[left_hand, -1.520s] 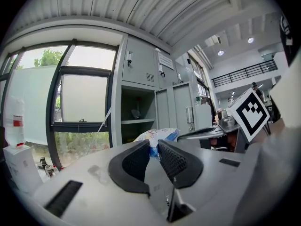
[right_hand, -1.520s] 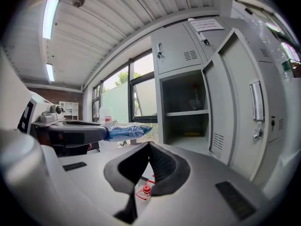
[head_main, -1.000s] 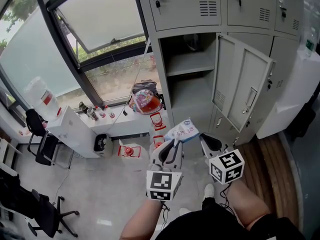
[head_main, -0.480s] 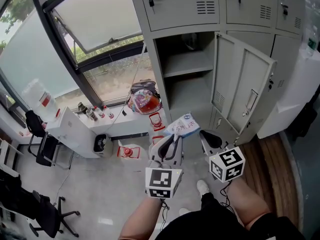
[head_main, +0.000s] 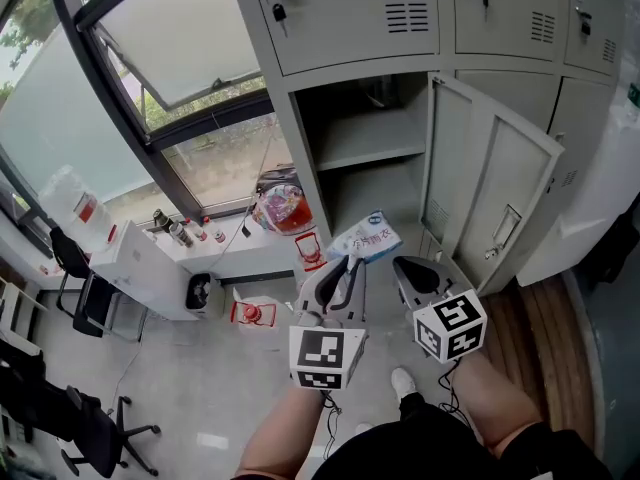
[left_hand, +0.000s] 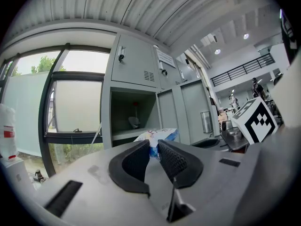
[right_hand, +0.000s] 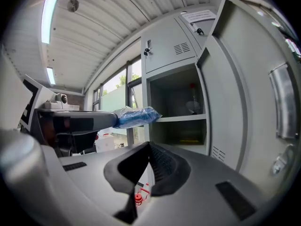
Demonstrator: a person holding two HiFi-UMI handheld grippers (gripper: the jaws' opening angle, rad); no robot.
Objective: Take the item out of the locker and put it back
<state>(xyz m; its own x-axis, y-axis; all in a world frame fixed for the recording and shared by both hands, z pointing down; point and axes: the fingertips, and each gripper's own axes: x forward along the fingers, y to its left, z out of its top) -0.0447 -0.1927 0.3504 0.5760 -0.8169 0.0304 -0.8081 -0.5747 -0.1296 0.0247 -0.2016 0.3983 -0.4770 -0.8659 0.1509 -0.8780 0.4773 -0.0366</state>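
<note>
Left hand-held gripper (head_main: 349, 265) points level, jaws clamped on the near end of a blue-and-white plastic packet (head_main: 366, 240) held in the air. Just beside it, the right hand-held gripper (head_main: 402, 264) tips slightly downward, jaws pressed together on nothing. Beyond both stands the grey locker (head_main: 365, 153), its door (head_main: 495, 193) swung open rightward.

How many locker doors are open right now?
1: the grey door swung out right of the shelved compartment. Other doors in view are shut; more may lie offscreen.
</note>
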